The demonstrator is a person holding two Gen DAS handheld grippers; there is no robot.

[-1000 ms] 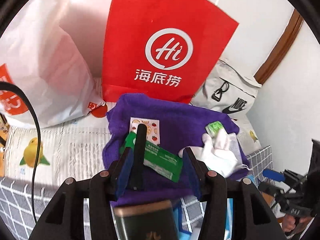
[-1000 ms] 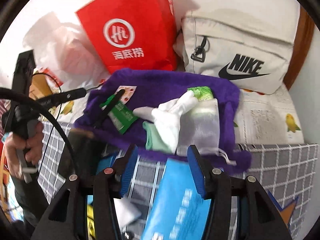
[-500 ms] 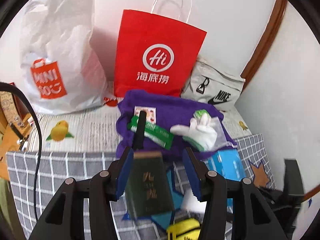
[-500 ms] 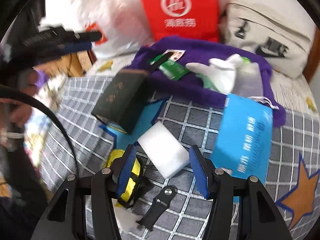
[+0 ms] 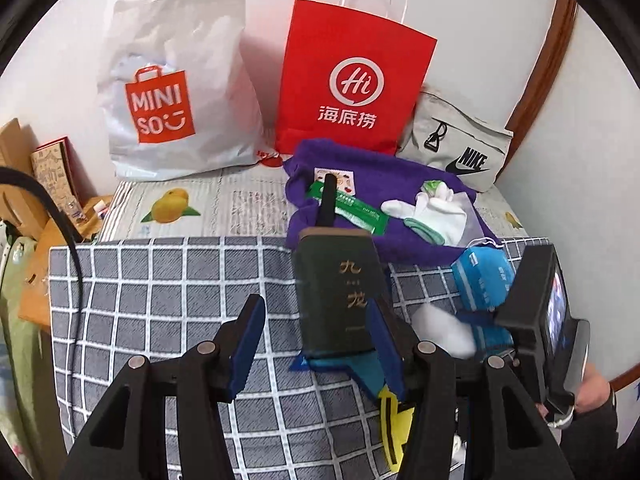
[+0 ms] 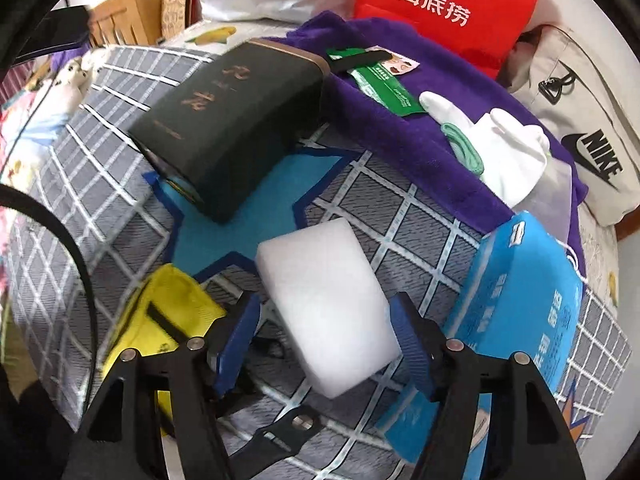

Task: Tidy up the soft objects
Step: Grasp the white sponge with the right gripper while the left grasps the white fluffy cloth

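My landmark is the dark green box (image 6: 228, 128) on the checked blanket (image 5: 160, 288). Left of it, my left gripper (image 5: 316, 344) hangs half-wide, its 2 jaws empty. Just right of the box lies the white sponge block (image 6: 328, 308); my right gripper (image 6: 324, 344) straddles its near end, jaws opening, pads not pressing it. Further right sits the blue tissue pack (image 6: 520, 300).

A fluffy purple towel (image 6: 404, 128) is lying beside a matt white foam block (image 6: 328, 312). A smooth dark green tin (image 6: 236, 120) with a gold-toned rim is catching light, a glossy blue plastic pack (image 6: 520, 300) is shining, and the checked grey bedcover (image 5: 160, 300) is looking like woven cloth.
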